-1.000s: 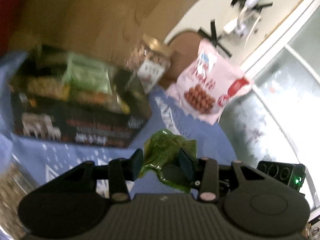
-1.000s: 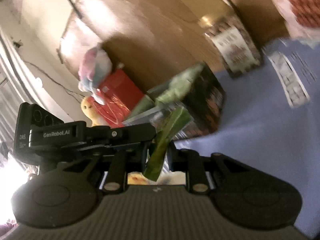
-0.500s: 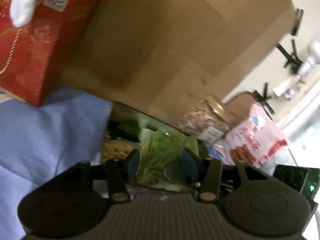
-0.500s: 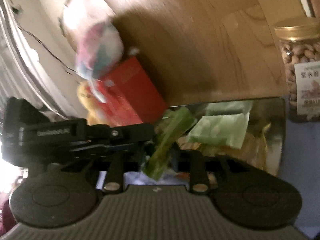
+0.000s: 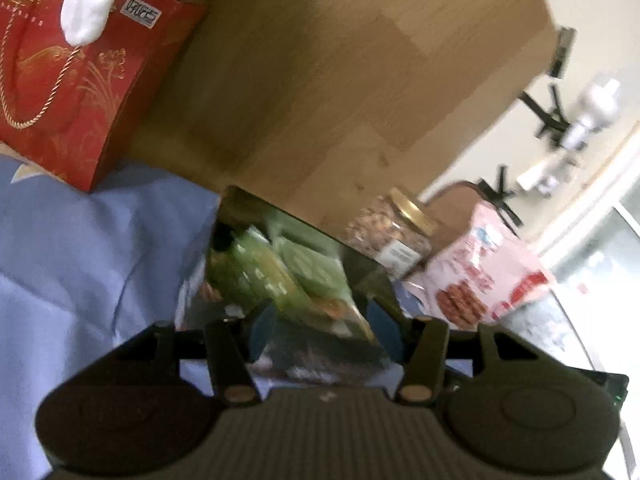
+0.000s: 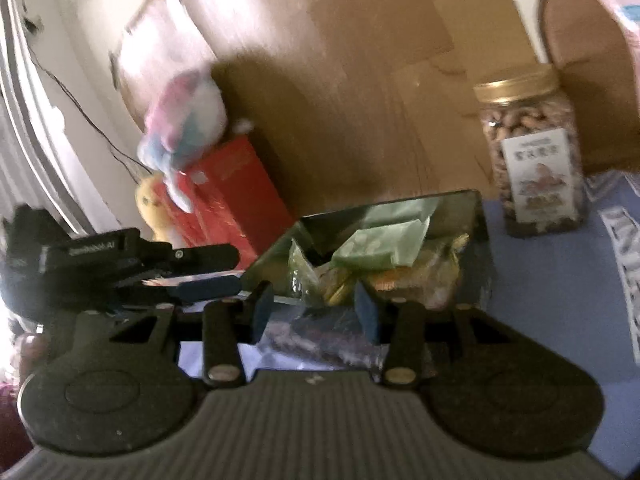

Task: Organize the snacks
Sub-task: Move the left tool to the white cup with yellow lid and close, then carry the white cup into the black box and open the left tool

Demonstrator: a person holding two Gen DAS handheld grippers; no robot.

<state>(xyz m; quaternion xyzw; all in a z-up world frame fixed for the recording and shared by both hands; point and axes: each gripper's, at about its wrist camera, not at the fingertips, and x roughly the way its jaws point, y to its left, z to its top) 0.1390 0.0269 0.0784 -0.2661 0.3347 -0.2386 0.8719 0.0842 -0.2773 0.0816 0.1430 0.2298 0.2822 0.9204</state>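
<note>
Grippers left and right spread wide, holding nothing, poised over dark box of green snack packets on blue cloth; nut jar just beside.

Blue cloth, snack box, nut jar, red box

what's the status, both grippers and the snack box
Left gripper jaws open, empty. Right gripper jaws open, empty. Both over the black snack box, green packets inside. Nut jar stands beside the box; nothing blocking.
</note>
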